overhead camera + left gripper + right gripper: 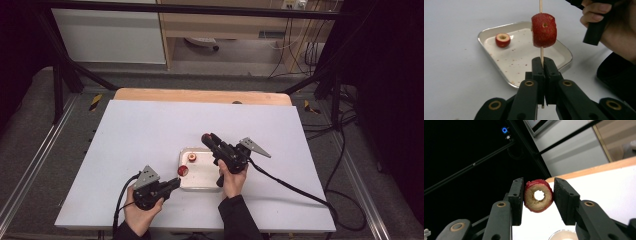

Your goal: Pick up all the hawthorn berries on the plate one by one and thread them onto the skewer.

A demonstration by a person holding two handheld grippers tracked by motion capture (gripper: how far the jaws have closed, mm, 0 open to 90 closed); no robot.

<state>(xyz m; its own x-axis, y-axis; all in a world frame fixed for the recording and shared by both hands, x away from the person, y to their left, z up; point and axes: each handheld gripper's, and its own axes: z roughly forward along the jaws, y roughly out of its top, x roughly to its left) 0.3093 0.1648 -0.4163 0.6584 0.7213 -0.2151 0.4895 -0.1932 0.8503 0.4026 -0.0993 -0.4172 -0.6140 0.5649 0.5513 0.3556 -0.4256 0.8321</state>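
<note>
My left gripper [543, 60] is shut on a thin wooden skewer [541, 53] that stands upright. A red cored fruit piece [544, 30] is threaded on the skewer above the jaws. In the high view this gripper [175, 182] sits at the tray's near left corner, and the skewered piece [182, 171] is over the tray's left rim. My right gripper [537, 200] is shut on a red fruit ring [538, 195] with a hole through its pale flesh. It is held above the tray's far right corner [206, 138]. Another red fruit piece [502, 40] lies in the metal tray [499, 66].
The tray [200, 181] lies in the middle of a white table [150, 130] with a wooden edge at the back. The person's right hand [606, 27] is close by, to the right of the skewer. Cables trail from both grippers. A black frame surrounds the table.
</note>
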